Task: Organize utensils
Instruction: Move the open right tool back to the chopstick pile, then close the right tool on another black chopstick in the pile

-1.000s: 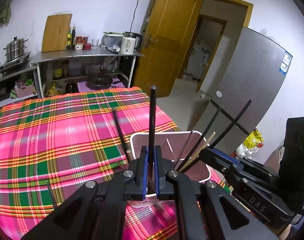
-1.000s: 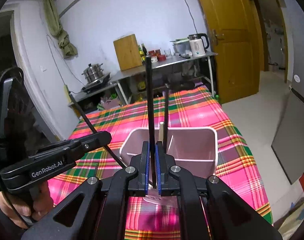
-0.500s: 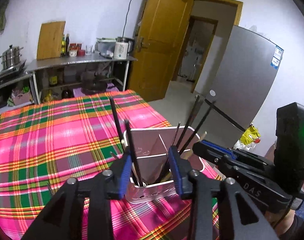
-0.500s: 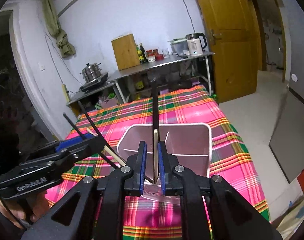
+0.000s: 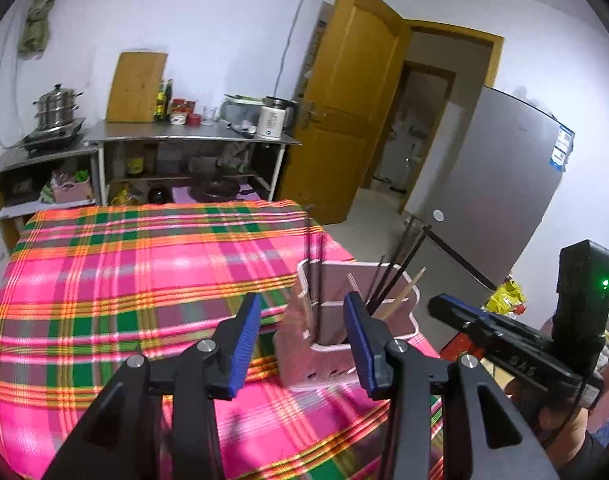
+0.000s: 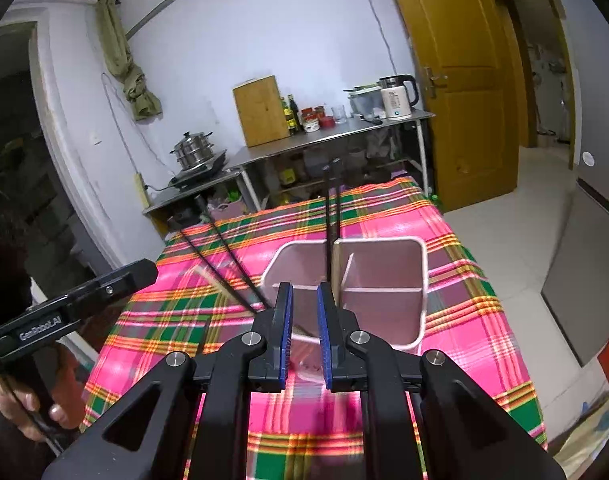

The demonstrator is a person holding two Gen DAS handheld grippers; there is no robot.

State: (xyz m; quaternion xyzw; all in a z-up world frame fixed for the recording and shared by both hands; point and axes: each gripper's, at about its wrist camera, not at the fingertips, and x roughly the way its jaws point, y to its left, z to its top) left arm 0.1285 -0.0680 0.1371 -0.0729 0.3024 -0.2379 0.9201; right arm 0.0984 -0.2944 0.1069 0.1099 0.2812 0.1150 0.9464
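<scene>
Several chopsticks [image 6: 330,216] in pink holder [image 6: 384,292]

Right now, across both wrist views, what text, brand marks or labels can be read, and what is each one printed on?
"GenRobot.AI": white letters on the side of the left gripper, right wrist view.
Side of the right gripper, left wrist view: a short mark, seen upside down, not readable with certainty.
Blue sticker on the fridge: too small to read.
Label on the white kettle: blurred, unreadable.
Bottles and jars on the steel shelf: labels too small to read.
</scene>
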